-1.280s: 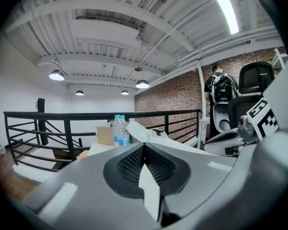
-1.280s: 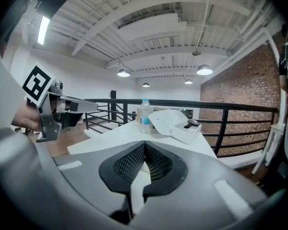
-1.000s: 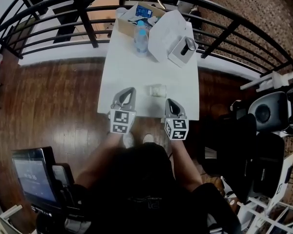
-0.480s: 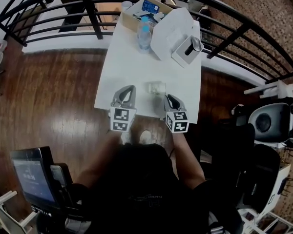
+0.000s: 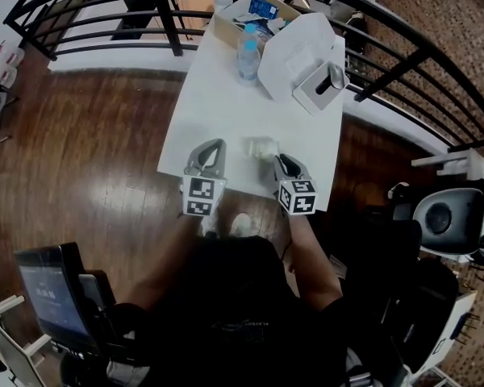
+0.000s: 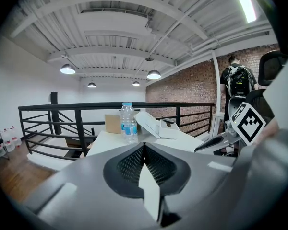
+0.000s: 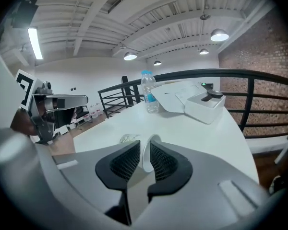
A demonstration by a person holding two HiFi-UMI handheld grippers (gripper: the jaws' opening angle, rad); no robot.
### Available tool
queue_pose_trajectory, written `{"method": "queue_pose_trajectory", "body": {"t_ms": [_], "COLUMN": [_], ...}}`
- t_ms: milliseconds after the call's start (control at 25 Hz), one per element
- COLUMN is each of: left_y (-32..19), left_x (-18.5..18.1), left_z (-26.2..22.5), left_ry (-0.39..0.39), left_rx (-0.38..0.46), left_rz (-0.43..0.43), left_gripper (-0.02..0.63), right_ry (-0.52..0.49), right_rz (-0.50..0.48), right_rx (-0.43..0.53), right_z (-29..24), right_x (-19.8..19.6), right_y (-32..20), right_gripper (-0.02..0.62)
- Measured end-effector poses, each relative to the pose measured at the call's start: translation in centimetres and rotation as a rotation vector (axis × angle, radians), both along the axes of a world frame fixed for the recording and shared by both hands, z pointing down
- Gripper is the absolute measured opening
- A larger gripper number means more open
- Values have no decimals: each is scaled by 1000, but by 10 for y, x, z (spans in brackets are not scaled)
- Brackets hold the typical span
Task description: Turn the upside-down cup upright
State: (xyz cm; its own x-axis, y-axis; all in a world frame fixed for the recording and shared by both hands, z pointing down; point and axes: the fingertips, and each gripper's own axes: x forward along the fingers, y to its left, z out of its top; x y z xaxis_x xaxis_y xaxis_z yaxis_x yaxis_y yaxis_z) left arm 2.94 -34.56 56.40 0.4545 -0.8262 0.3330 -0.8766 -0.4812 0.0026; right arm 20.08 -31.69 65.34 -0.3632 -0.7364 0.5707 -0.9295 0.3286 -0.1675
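A clear plastic cup (image 5: 260, 147) sits on the white table (image 5: 226, 95) near its front edge; I cannot tell which way up it is. My right gripper (image 5: 280, 160) is just right of it, almost touching. In the right gripper view the right gripper (image 7: 145, 145) has its jaws opening. A pale curved edge shows in the gap between them, and the cup (image 7: 127, 138) lies just left of the tips. My left gripper (image 5: 212, 147) rests shut to the cup's left, a short way off. In its own view the left gripper (image 6: 144, 145) holds nothing.
A water bottle (image 5: 248, 54), a cardboard box (image 5: 254, 8) and an open white box (image 5: 305, 55) stand at the table's far end. A black railing (image 5: 403, 43) curves behind the table. Dark wooden floor lies left; an office chair (image 5: 440, 216) stands right.
My right gripper has moved down and in toward the cup, and its jaws have parted. The left gripper has stayed in place. The head view has shifted slightly.
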Motion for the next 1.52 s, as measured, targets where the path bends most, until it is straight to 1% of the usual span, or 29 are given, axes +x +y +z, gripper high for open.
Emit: {"method": "queue_pose_trajectory", "body": {"t_ms": [160, 320, 480, 800, 920, 1000, 1080, 1160, 1320, 1440, 1520], "left_y": [-1, -3, -3, -1, 0, 0, -1, -2, -3, -2, 0], "left_x": [0, 2, 2, 1, 0, 0, -1, -3, -8, -11, -10], "left_z": [-1, -1, 1, 0, 0, 0, 0, 1, 4, 5, 5], "left_ry": [2, 3, 3, 5, 6, 7, 8, 9, 13, 11, 8], "left_rx": [0, 1, -2, -1, 1, 2, 5, 9, 9, 10, 13], "left_rz": [-4, -5, -2, 11, 14, 13, 14, 14, 7, 5, 9], "left_gripper": [-2, -2, -2, -2, -2, -2, -2, -2, -2, -2, -2], "right_ry": [-40, -52, -66, -49, -6, 59, 163, 296, 568, 748, 850], "right_rz": [-11, -24, -32, -39, -50, -68, -97, -143, -273, -356, -401], "right_rx": [-28, -43, -46, 24, 64, 94, 127, 168, 269, 308, 315], "right_z": [4, 6, 5, -19, -34, -42, -48, -55, -70, -61, -50], "right_x": [-4, -8, -9, -8, -2, 3, 6, 5, -8, -18, -21], "right_y": [1, 3, 6, 7, 5, 2, -1, -4, -5, -5, -4], "right_gripper": [76, 29, 26, 25, 25, 23, 23, 23, 21, 21, 21]}}
